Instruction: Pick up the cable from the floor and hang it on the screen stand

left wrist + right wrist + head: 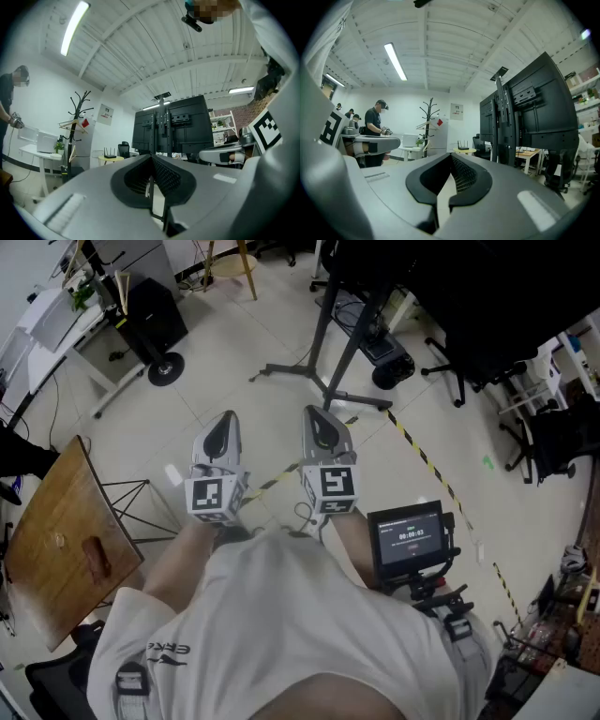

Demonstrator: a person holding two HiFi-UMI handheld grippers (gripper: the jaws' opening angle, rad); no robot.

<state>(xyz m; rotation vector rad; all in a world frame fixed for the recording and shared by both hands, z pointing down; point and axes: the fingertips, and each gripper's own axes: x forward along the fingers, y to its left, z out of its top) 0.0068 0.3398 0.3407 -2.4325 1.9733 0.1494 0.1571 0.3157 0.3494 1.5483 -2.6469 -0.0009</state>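
At the opening step, judging by the scene: no cable lifted, nothing hung on the screen stand (328, 343). Cannot pick out the cable with any certainty; possibly the thin dark loop (302, 514) on the floor (234, 352) low between the two tools, near the yellow-and-black striped tape (422, 460), but too small to tell. Calls next for finding it, tipping one tool downward, releasing its tongs and lowering them around the cable before clenching. Likely awkward, catching something so thin lying flat on a hard floor.

Holding both tools out level in front of the body, side by side and near each other, pointed toward the stand's splayed base. Left tongs (225, 420) clenched tip to tip, with nothing between. Right tongs (322, 414) likewise pressed together at the tip and empty. Looking along both toward the stand's upright column, with the dark screen (539, 112) mounted on it, well apart from the tongs. Forearms bent in close to the torso, wrists straight, neither tool tilted toward the floor
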